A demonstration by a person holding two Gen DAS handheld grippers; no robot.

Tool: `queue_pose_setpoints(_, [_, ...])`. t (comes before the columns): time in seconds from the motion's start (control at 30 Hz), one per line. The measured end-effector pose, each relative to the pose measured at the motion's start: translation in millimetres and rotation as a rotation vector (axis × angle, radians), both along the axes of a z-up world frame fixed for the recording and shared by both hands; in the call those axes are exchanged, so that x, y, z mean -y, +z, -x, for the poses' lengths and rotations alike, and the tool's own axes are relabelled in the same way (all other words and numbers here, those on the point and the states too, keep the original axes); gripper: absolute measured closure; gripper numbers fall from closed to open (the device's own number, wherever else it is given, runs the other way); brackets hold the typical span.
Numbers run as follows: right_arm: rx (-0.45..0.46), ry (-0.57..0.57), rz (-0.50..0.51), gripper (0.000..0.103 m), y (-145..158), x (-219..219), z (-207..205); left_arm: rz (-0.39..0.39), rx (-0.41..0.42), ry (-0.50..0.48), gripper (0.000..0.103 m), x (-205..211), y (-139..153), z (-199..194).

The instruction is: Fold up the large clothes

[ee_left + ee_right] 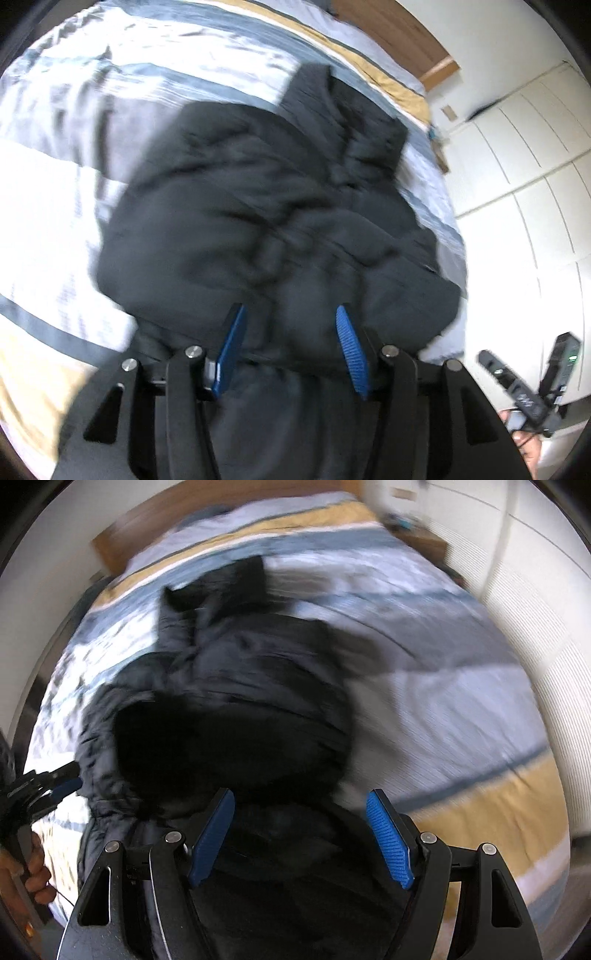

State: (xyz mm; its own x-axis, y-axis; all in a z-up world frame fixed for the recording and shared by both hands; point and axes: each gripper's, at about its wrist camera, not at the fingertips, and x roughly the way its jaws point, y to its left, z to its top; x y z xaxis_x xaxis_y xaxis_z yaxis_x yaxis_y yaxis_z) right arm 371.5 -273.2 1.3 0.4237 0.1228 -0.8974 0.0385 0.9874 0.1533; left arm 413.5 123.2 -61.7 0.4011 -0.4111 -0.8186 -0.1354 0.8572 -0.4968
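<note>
A black puffer jacket (266, 221) lies heaped on a bed (55, 177) covered by a duvet striped in white, grey-blue and mustard yellow; both wrist views are smeared by motion blur, so fine detail such as zips or cuffs cannot be made out. Taking the jacket as the landmark, its long axis runs from the bed's near edge, where both grippers are, away toward the wooden headboard (391, 33), with a narrower dark part, perhaps a collar or hood, at the far end. The left gripper (291, 347) sits over the jacket's near end, its blue pads apart with dark fabric showing in the gap but not visibly pinched, so it appears to have hold of nothing. The right gripper (301, 834) is also at the jacket's near end, jaws standing wider, again with black cloth beneath and between the pads and no pressing contact visible. In the left wrist view the right gripper's black body appears off to the jacket's right, beside the bed's edge; in the right wrist view the left gripper appears at the jacket's left, with fingers of a hand (37, 875) wrapped on its handle. Both seem about equally near the near hem, one toward each side. White wardrobe doors (517, 147) stand beyond the bed's right side. Judging from this, the jacket looks partly bundled rather than neatly folded, and any next fold would likely run along that near-to-far axis.
</note>
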Motion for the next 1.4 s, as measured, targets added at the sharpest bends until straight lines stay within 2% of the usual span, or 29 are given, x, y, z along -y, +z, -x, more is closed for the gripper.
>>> queue_pose_setpoints(0.13, [0.067,0.135,-0.024,0.030,17.0,-69.7,-28.4,-0.045,0.008,0.025,0.054,-40.1,-0.7,-10.1])
queue_pose_setpoints(0.27, [0.099,0.220,-0.045,0.030,22.2,-128.2,-51.5,-0.077,0.021,0.011,0.054,-57.0,-5.9,-26.3])
queue_pose_setpoints(0.37, [0.097,0.269,-0.050,0.030,14.8,-162.5,-64.3,-0.081,0.027,-0.006,0.054,-58.1,-13.9,-37.0])
queue_pose_setpoints(0.47, [0.061,0.294,-0.037,0.030,-6.4,-183.6,-73.4,-0.072,0.019,-0.019,0.054,-51.2,-26.6,-41.7])
queue_pose_setpoints(0.57, [0.007,0.284,0.003,0.030,-34.5,-185.5,-78.1,-0.090,-0.010,-0.024,0.054,-45.4,-49.6,-43.0])
queue_pose_setpoints(0.7, [-0.066,0.258,0.056,0.031,-72.4,-165.1,-76.1,-0.124,-0.017,-0.032,0.054,-40.6,-76.9,-36.4])
queue_pose_setpoints(0.83, [-0.109,0.258,0.085,0.031,-98.6,-142.8,-69.1,-0.143,-0.016,-0.043,0.054,-40.2,-88.4,-27.6])
queue_pose_setpoints(0.93, [-0.128,0.229,0.077,0.031,-100.1,-124.4,-64.9,-0.142,-0.025,-0.043,0.054,-43.2,-81.5,-24.4])
queue_pose_setpoints(1.03, [-0.130,0.232,0.077,0.031,-91.4,-116.6,-62.5,-0.167,0.018,-0.039,0.054,-48.2,-61.2,-22.9])
queue_pose_setpoints(1.2, [-0.053,0.271,0.068,0.031,-60.5,-120.1,-60.0,-0.243,0.090,-0.052,0.054,-37.3,-36.5,-36.2])
queue_pose_setpoints(1.3, [-0.010,0.289,0.040,0.031,-49.2,-127.4,-62.2,-0.289,0.094,-0.057,0.054,-22.0,-37.5,-42.9])
queue_pose_setpoints(1.4, [-0.010,0.308,0.049,0.031,-55.5,-135.4,-66.4,-0.309,0.080,-0.054,0.054,-10.4,-45.4,-46.5])
